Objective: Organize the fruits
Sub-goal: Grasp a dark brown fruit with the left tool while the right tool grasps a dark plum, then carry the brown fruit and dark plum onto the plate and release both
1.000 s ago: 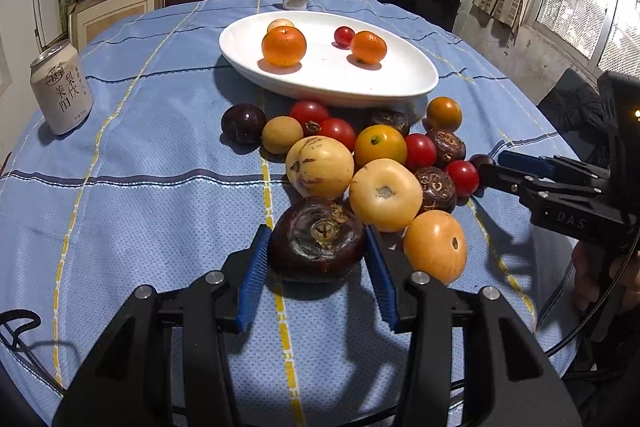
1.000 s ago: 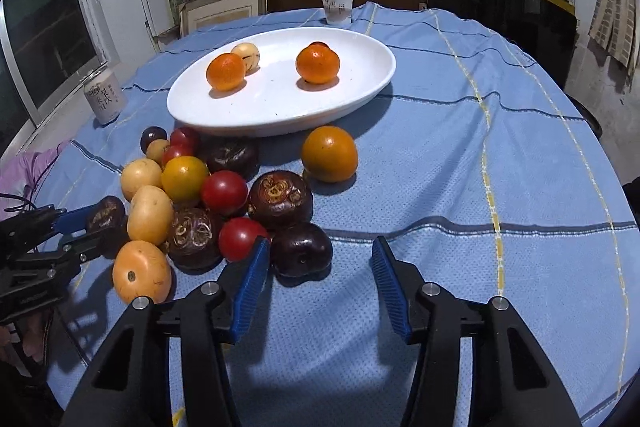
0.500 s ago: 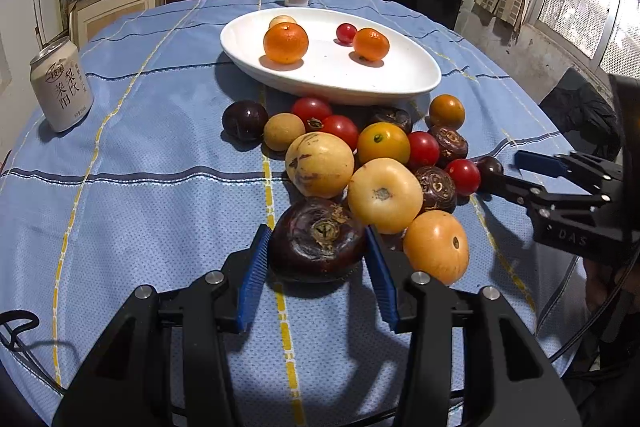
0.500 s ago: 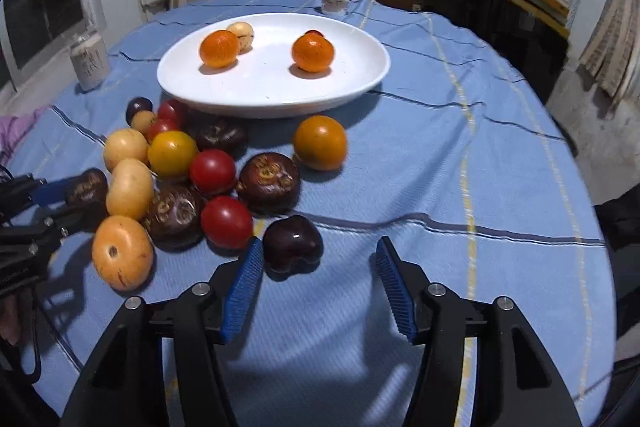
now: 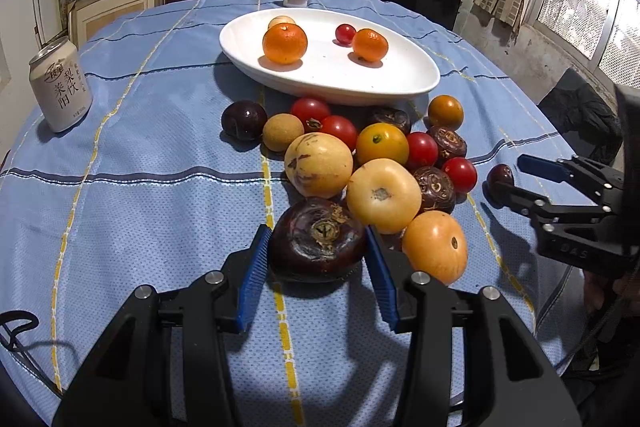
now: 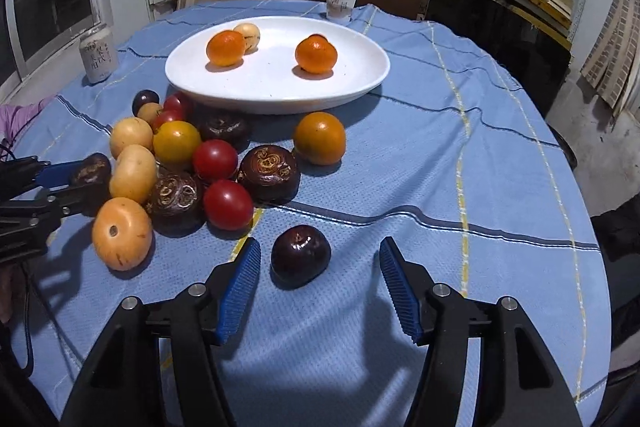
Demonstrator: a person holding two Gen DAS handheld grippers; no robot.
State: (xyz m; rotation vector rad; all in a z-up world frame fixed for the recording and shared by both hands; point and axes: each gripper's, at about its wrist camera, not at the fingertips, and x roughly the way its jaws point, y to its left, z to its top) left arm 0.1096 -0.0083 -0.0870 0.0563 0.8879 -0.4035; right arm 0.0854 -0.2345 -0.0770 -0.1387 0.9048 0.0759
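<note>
The right gripper (image 6: 320,291), jaws wide and having just narrowed slightly, straddles a small dark purple round plum (image 6: 301,255) lying left of centre on the blue tablecloth (image 6: 460,187), untouched by either pad.

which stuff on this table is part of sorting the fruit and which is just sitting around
Part of the job:
white plate with two oranges on it
loose fruit pile on the cloth
big dark fruit clamped in the left gripper
small dark plum between the open right gripper fingers

Lying about:
drink can
paper cup
</note>
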